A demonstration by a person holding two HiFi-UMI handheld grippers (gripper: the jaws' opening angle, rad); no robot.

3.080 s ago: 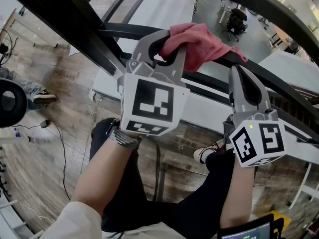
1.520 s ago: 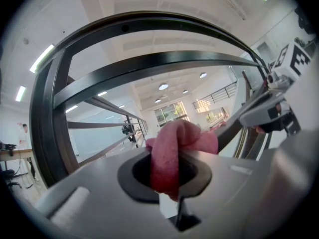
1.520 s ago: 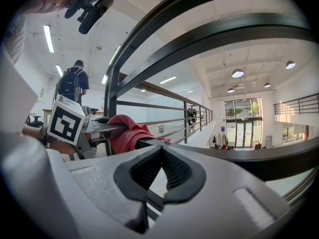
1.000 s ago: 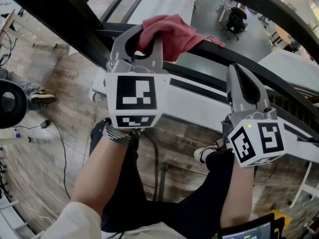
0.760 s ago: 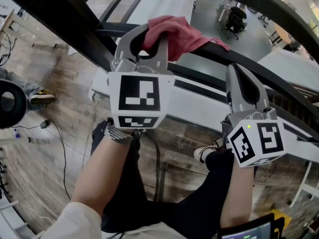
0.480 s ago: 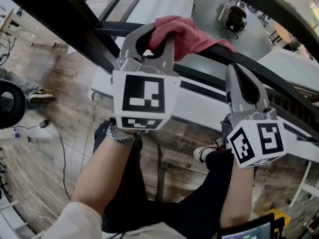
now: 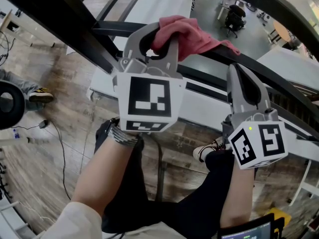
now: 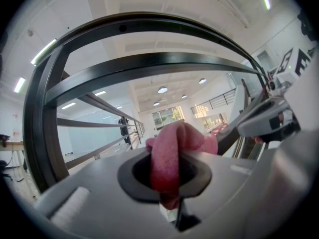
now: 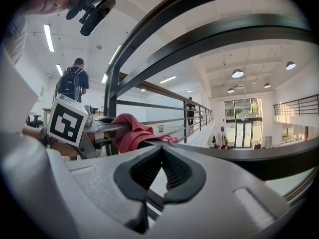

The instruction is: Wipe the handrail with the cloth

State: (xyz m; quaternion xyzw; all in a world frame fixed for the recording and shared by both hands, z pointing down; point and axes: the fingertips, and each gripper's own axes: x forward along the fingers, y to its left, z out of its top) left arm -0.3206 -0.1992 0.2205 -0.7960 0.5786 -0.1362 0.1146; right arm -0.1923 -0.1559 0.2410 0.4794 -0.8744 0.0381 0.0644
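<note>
The left gripper (image 7: 160, 33) is clamped on the pink cloth (image 7: 187, 34). Its own view shows a fold of the fabric pinched in the closed jaws. The rest of the cloth bunches just past the tips and drapes over the black handrail (image 7: 107, 28), trailing off to that gripper's right.

A thick dark post (image 7: 75, 21) meets the rail just to the left of the left gripper, so the run ends close on that side. To its right, beyond the cloth's edge, bare rail runs on toward the right gripper (image 7: 238, 76). A heavier top bar (image 7: 259, 4) arcs over both tools, well above the cloth.

The right gripper's jaws are pressed together with nothing between them. Its tips point up at the handrail, which crosses just beyond them, though contact cannot be made out.

Both forearms reach up and forward from the person's body, and the marker cubes face back toward the head. The left wrist wears a bracelet (image 7: 122, 136).
</note>
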